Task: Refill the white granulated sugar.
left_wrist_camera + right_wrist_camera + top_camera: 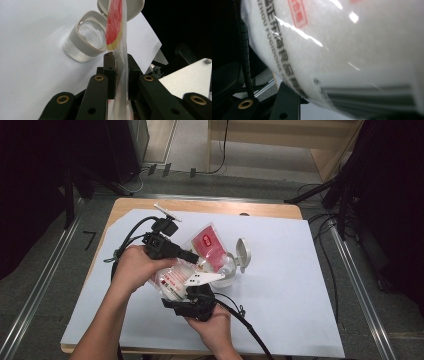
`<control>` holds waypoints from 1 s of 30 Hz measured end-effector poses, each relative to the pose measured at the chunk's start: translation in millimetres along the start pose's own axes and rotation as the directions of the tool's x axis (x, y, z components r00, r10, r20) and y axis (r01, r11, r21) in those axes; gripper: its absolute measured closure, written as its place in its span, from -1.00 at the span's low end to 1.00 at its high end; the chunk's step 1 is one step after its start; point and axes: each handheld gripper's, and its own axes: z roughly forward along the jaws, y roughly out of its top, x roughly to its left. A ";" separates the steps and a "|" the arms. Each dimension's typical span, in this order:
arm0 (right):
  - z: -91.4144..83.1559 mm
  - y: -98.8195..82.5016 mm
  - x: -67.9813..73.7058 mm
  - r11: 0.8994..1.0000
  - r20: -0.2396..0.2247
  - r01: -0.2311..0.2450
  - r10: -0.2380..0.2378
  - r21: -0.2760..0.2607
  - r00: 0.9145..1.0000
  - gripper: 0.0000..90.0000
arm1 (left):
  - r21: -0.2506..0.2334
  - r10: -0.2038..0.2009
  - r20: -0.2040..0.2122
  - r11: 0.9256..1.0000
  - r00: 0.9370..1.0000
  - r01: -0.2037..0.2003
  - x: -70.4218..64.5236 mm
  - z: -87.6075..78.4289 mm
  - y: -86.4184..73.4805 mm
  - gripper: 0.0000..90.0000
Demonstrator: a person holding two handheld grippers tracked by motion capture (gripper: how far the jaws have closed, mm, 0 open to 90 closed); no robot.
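The bag (205,251) is clear, glossy plastic film, smooth and catching sharp highlights; its white grainy filling shows through, with red and black print on the surface. The jar (86,41) looks like clear glass or hard plastic with a matt grey plastic collar and flip lid (243,252). The grippers' jaws are matt black plastic with brass-coloured rivets. The table (200,206) edge is pale wood, covered by a smooth matt white sheet (290,285).

White sheet (280,285) lay over wooden table (210,206); black cables (327,227) trailed on grey floor (45,265); pale wooden furniture (320,140) stood beyond.
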 end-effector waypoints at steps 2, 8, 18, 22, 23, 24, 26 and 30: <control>-1.7 0.3 -1.0 1.000 -0.010 -0.006 0.006 -0.014 1.000 0.41 | 0.001 0.006 0.000 1.000 1.000 -0.006 0.7 -1.6 -0.1 0.80; -3.3 2.5 -2.4 0.998 -0.072 -0.045 0.041 -0.047 0.997 0.41 | -0.012 0.021 0.027 1.000 0.999 -0.021 -2.0 -2.1 1.6 0.63; -4.7 7.7 -7.4 0.997 -0.103 -0.044 0.038 -0.057 0.994 0.39 | 0.036 0.005 -0.035 0.999 0.999 -0.004 -9.3 4.2 13.2 0.92; -4.2 12.6 -4.1 0.999 -0.055 -0.012 0.009 -0.050 0.998 0.27 | 0.035 -0.036 -0.065 0.999 0.997 0.038 -12.6 8.1 19.8 0.92; -4.2 13.9 -3.7 0.999 -0.051 -0.015 0.012 -0.047 0.999 0.25 | 0.025 -0.044 -0.061 0.999 0.997 0.046 -12.9 9.3 22.2 0.91; -4.2 13.9 -3.7 0.999 -0.051 -0.015 0.012 -0.047 0.999 0.25 | 0.025 -0.044 -0.061 0.999 0.997 0.046 -12.9 9.3 22.2 0.90; -4.7 15.8 -4.3 0.998 -0.045 -0.017 0.015 -0.056 0.999 0.29 | 0.011 -0.053 -0.051 0.998 0.997 0.054 -13.6 10.4 22.5 0.87; -5.4 16.1 -4.4 0.998 -0.038 -0.014 0.012 -0.054 0.999 0.36 | 0.000 -0.046 -0.021 0.999 0.999 0.046 -12.5 11.1 21.7 0.81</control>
